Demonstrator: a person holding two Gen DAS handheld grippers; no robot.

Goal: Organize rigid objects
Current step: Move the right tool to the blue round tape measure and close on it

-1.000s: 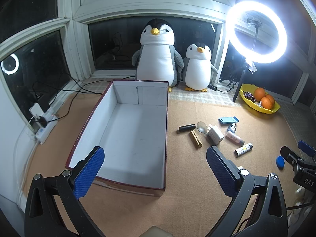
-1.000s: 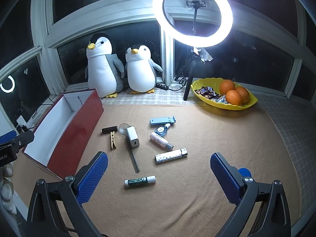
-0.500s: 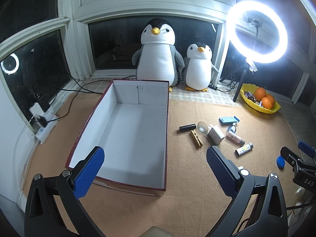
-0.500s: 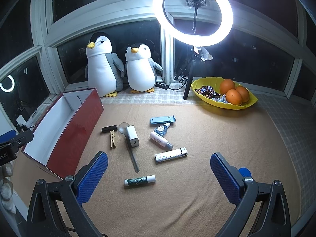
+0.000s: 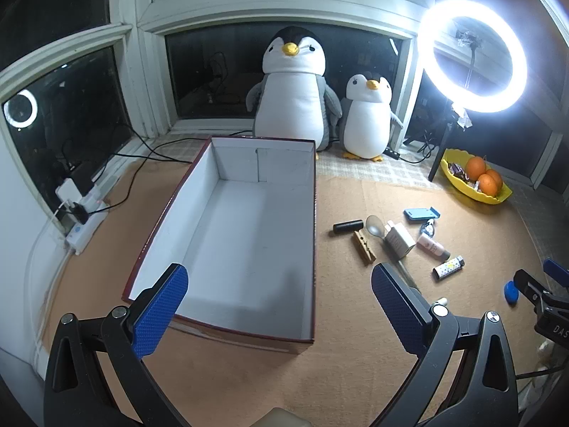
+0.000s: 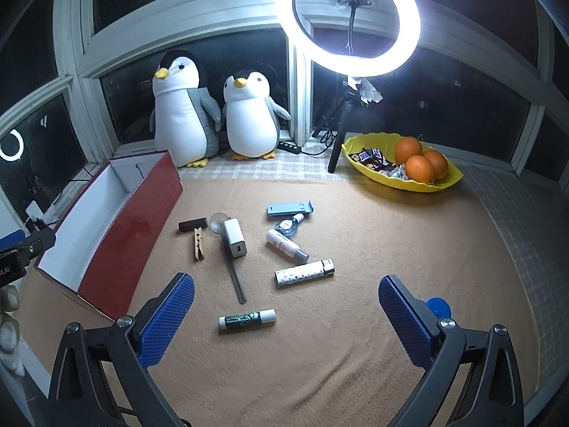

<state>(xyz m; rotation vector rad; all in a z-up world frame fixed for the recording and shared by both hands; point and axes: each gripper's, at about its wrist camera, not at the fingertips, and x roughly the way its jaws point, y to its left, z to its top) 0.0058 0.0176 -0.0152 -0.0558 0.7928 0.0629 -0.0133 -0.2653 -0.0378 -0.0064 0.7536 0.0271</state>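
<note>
Small rigid items lie scattered on a tan felt mat: a white charger block resting on a clear plastic spoon, a wooden clothespin, a black cylinder, a blue phone stand, a white patterned lighter and a green-labelled glue stick. To their left sits a red cardboard box with a white interior, holding nothing. The left gripper hovers spread wide above the box's near end; the right gripper hovers spread wide above the glue stick, gripping nothing.
</note>
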